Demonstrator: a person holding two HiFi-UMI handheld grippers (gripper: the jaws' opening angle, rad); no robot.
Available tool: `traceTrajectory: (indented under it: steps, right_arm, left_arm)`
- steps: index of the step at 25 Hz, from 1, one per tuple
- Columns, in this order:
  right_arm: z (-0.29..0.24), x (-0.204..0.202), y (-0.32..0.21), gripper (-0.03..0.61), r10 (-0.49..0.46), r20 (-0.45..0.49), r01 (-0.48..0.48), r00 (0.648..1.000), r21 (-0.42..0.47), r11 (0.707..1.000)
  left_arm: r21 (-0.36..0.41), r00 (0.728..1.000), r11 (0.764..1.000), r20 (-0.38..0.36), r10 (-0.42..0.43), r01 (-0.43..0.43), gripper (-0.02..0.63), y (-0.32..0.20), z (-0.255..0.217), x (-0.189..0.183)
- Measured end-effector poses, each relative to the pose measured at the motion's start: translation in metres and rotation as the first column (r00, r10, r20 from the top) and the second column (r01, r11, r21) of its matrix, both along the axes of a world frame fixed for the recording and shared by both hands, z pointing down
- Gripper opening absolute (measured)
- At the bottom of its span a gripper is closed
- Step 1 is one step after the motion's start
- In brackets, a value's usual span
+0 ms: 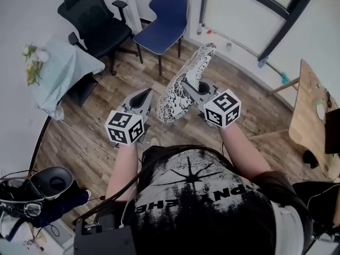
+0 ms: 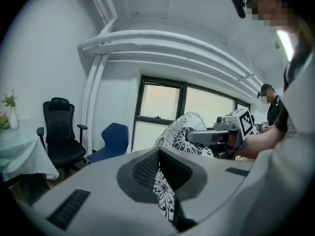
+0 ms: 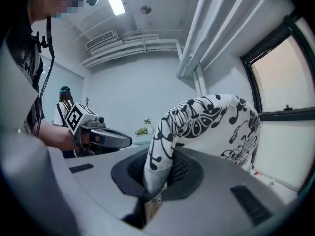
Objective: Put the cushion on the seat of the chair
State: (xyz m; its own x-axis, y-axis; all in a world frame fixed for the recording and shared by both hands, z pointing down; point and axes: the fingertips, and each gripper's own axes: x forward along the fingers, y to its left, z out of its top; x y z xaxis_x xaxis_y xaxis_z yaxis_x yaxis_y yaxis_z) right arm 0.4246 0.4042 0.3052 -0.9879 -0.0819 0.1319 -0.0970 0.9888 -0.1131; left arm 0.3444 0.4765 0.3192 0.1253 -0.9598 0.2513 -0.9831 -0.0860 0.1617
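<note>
We are pinching the cushion [image 1: 196, 62] by its edges in left gripper [image 1: 144, 96] and right gripper [image 1: 186, 84], aiming to lay it flat on the blue chair [image 1: 166, 16], top centre.

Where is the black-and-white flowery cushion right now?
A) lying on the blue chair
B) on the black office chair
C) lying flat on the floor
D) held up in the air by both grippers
D: the left gripper and the right gripper each pinch an edge of the cushion, which hangs above the wooden floor, and the blue chair has a bare seat.
</note>
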Motion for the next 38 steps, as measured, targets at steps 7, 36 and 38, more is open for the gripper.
traceTrajectory:
  steps: [7, 36, 38]
  right_arm:
    - [0.005, -0.011, -0.012, 0.028, 0.011, -0.01, -0.011, 1.0, -0.004, 1.0]
    - [0.021, -0.203, -0.101, 0.028, 0.183, -0.055, -0.183, 0.982, 0.002, 0.983]
    - [0.024, -0.215, -0.107, 0.028, 0.183, -0.073, -0.183, 0.98, 0.016, 0.983]
  left_arm:
    - [-0.001, 0.999, 1.0, 0.03, 0.02, -0.02, 0.015, -0.015, 0.004, -0.011]
    - [-0.004, 0.977, 0.979, -0.062, 0.203, -0.204, 0.015, -0.117, 0.021, -0.211]
    - [-0.005, 0.976, 0.978, -0.063, 0.207, -0.208, 0.015, -0.121, 0.023, -0.224]
